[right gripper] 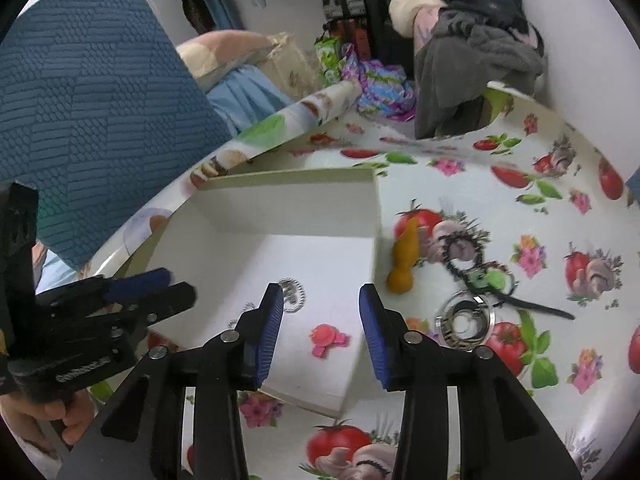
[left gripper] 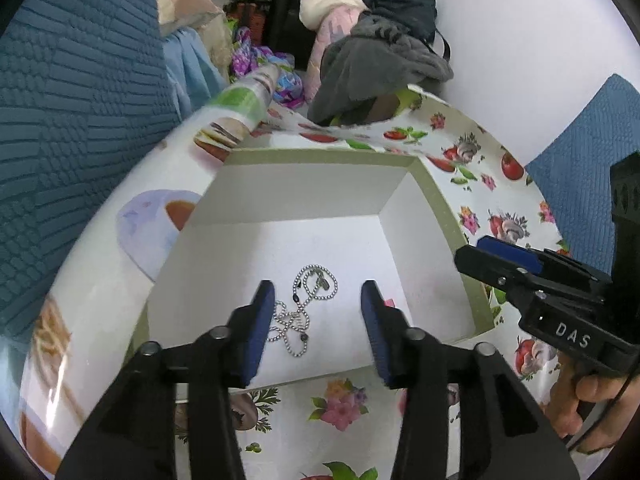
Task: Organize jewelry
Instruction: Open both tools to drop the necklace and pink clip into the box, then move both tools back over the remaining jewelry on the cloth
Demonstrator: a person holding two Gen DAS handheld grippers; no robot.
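The left gripper (left gripper: pixel 318 300) hangs spread and empty over the white box (left gripper: pixel 440 200); inside the box lies the silver bead chain (left gripper: pixel 306 308), directly under its tips; the right gripper (right gripper: pixel 321 308) is also spread, holding nothing, above a pink clip (right gripper: pixel 328 338) in the box; outside the box's right wall sit an orange piece (right gripper: pixel 404 264), what may be bangles (right gripper: pixel 466 320), and a black necklace (right gripper: pixel 480 272), on the floral tablecloth (right gripper: pixel 560 208).

White wall (left gripper: pixel 520 40); blue textured cushion (left gripper: pixel 72 100); clothes heap (right gripper: pixel 472 28); floral tablecloth (right gripper: pixel 540 208).
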